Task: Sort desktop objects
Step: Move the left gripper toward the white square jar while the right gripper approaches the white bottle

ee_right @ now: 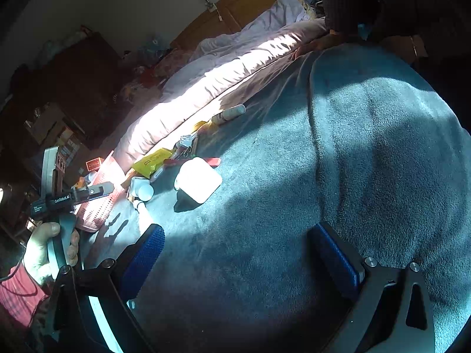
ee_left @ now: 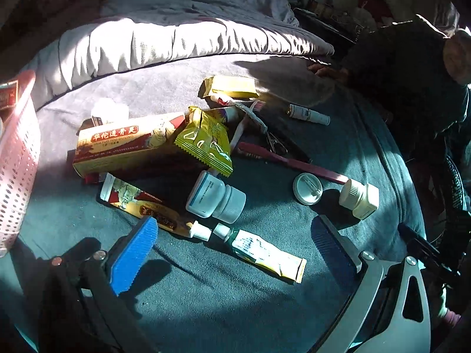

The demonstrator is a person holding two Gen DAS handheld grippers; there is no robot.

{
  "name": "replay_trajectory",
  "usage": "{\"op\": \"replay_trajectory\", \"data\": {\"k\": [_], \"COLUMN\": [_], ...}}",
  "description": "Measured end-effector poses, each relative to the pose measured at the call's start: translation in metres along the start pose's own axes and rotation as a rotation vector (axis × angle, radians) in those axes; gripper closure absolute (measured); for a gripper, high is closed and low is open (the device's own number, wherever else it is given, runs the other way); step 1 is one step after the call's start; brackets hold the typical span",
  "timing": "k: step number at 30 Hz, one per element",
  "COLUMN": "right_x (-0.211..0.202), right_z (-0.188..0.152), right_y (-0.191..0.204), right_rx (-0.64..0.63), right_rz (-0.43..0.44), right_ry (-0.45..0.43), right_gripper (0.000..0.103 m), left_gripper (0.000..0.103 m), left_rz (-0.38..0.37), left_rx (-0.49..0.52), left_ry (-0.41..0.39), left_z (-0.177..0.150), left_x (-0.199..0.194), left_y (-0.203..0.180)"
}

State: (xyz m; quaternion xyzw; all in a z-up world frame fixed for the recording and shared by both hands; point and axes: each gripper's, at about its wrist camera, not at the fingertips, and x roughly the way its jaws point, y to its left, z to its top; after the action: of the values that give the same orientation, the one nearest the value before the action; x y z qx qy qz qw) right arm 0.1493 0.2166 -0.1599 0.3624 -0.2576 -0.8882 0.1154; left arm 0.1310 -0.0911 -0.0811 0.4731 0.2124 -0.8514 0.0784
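Note:
Small objects lie scattered on a dark teal blanket point(ee_left: 206, 303). My left gripper point(ee_left: 235, 250) is open and empty, just above a crumpled ointment tube point(ee_left: 265, 253). Beyond it lie a white pill bottle point(ee_left: 216, 197), a red-and-gold tube point(ee_left: 144, 206), a long red-and-yellow box point(ee_left: 126, 147), a yellow sachet point(ee_left: 206, 141), a red toothbrush point(ee_left: 288, 161), a round white lid point(ee_left: 307, 189), a cream bottle point(ee_left: 359, 197) and a small vial point(ee_left: 309, 114). My right gripper point(ee_right: 235, 253) is open and empty over bare blanket point(ee_right: 353, 161), with the cream bottle point(ee_right: 198, 182) ahead on the left.
A pink perforated basket point(ee_left: 14, 158) stands at the left edge, also seen in the right wrist view point(ee_right: 100, 203). A rolled pale quilt point(ee_left: 176, 41) borders the far side. A yellow box point(ee_left: 232, 86) lies near it. A person's hand point(ee_left: 326, 72) rests at the back right.

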Motion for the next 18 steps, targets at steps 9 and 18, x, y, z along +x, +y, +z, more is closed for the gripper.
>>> {"op": "replay_trajectory", "data": {"k": [9, 18], "right_x": [0.000, -0.004], "right_z": [0.000, 0.015], "right_y": [0.000, 0.009], "right_rx": [0.007, -0.028], "right_rz": [0.013, 0.054], "right_ry": [-0.011, 0.038], "right_gripper": [0.000, 0.000], "left_gripper": [0.000, 0.000], "left_rz": [-0.115, -0.273], "left_rx": [-0.640, -0.766], "left_ry": [0.158, 0.228], "left_z": [-0.001, 0.011], "left_x": [0.038, 0.050], "left_y": [0.045, 0.038]}}
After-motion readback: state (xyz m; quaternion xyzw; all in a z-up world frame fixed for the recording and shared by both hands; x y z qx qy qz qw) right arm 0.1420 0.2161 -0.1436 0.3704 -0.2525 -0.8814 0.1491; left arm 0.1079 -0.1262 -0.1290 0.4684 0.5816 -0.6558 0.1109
